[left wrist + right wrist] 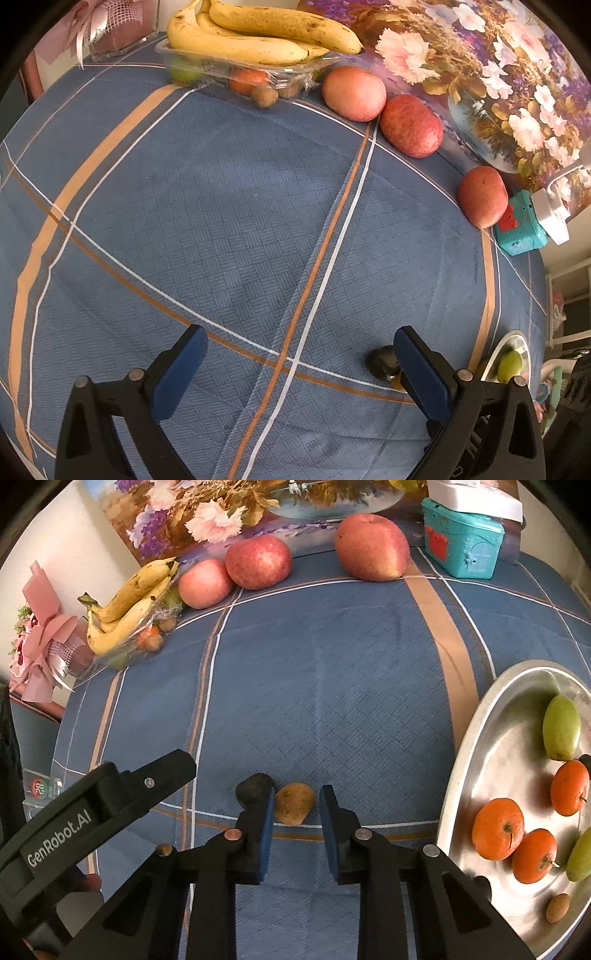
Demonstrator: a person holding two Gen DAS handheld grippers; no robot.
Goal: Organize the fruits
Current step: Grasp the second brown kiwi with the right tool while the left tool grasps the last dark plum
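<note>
A small brown fruit lies on the blue cloth between the tips of my right gripper. The jaws stand narrow around it: the left pad touches it, and a sliver of cloth shows before the right pad. A dark round fruit rests just beyond the left finger. My left gripper hangs wide open over bare cloth, with the dark fruit beside its right finger. The metal plate on the right holds three oranges, green fruits and a small brown one.
Three red apples line the far edge before a flower painting. Bananas lie on a clear plastic tray of small fruit at the far left. A teal toy house stands at the far right. The left gripper's body is close on the left.
</note>
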